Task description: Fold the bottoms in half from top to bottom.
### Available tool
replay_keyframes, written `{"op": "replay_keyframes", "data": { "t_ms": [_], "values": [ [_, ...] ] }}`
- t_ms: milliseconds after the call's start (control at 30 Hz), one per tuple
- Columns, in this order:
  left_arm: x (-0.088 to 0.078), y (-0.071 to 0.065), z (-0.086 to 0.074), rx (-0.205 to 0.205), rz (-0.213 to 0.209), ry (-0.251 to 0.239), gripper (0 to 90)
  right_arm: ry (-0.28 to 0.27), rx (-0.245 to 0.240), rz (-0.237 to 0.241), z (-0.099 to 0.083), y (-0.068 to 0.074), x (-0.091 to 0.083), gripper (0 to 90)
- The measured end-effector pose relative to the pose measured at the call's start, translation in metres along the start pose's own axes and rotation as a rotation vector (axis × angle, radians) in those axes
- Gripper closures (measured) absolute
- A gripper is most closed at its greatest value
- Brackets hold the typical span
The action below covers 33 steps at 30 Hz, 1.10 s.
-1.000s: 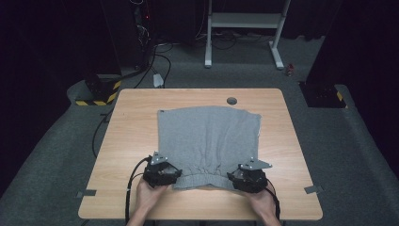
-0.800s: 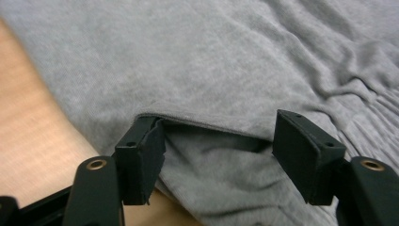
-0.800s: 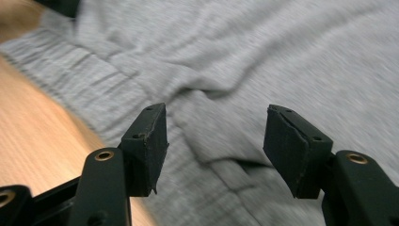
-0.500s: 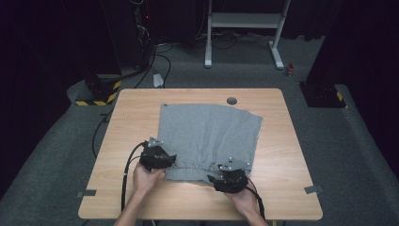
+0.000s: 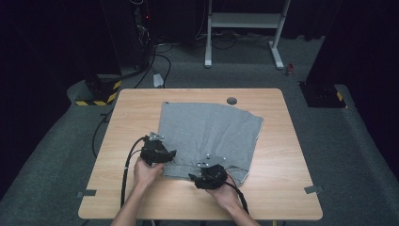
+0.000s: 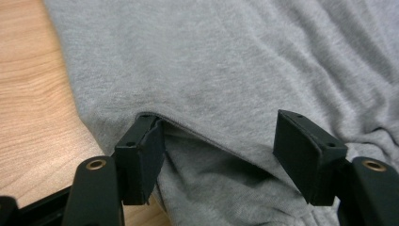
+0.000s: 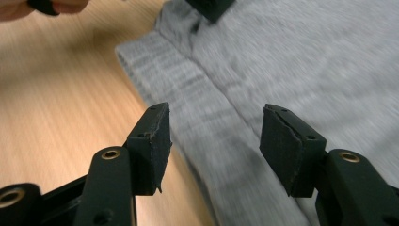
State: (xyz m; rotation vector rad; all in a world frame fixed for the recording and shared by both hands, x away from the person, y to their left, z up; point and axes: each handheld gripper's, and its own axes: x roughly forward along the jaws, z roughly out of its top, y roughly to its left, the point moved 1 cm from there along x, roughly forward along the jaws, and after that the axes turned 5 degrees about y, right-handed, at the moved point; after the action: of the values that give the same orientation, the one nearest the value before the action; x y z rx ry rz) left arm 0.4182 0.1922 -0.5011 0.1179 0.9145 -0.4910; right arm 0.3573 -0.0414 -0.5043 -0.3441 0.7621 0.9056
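Note:
A grey knit garment [image 5: 209, 129] lies spread flat on the wooden table [image 5: 282, 188]. My left gripper [image 5: 165, 153] rests at the garment's near left edge. In the left gripper view it [image 6: 221, 157] stands open astride a folded cloth edge [image 6: 202, 134], and its left pad [image 6: 146, 155] touches that fold. My right gripper [image 5: 197, 176] sits at the near hem. Its jaws [image 7: 214, 148] are open over the ribbed hem band [image 7: 188, 99] and have just closed a little without pinching it. The left gripper's jaw [image 7: 207, 7] shows at the top of the right gripper view.
A round cable hole [image 5: 231, 100] sits near the table's far edge. Tape marks [image 5: 313, 189] lie at the near corners. Cables trail from both grippers toward the person. Beyond the table stand a metal frame [image 5: 244, 23] and a striped box [image 5: 96, 96] on the floor.
The right gripper slid left along the near hem. The left gripper moved away from the person onto the cloth's left edge, and the near left part of the garment shifted with it.

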Motion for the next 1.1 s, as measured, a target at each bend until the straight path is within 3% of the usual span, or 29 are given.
{"op": "replay_keyframes", "data": {
  "t_ms": [267, 467, 633, 733, 900, 1100],
  "values": [
    [0.004, -0.005, -0.004, 0.027, 0.014, 0.032, 36.9, 0.015, -0.017, -0.007, 0.026, 0.007, 0.031, 43.7],
    [0.007, -0.008, -0.011, 0.05, 0.023, 0.089, 39.5, 0.063, -0.03, -0.002, 0.036, 0.012, 0.048, 43.0],
    [-0.002, -0.005, -0.014, 0.033, 0.001, 0.062, 38.2, 0.122, -0.025, 0.026, 0.034, 0.014, 0.058, 41.9],
    [-0.01, -0.004, -0.012, 0.0, -0.023, 0.028, 36.9, 0.12, -0.023, 0.034, 0.03, 0.014, 0.056, 41.4],
    [-0.017, -0.002, -0.007, -0.022, -0.031, -0.011, 35.7, 0.126, -0.051, 0.055, 0.021, 0.02, 0.048, 41.4],
    [-0.008, 0.012, -0.002, -0.062, -0.002, 0.027, 33.5, 0.141, -0.105, 0.099, 0.002, 0.032, 0.029, 41.4]
  ]
}}
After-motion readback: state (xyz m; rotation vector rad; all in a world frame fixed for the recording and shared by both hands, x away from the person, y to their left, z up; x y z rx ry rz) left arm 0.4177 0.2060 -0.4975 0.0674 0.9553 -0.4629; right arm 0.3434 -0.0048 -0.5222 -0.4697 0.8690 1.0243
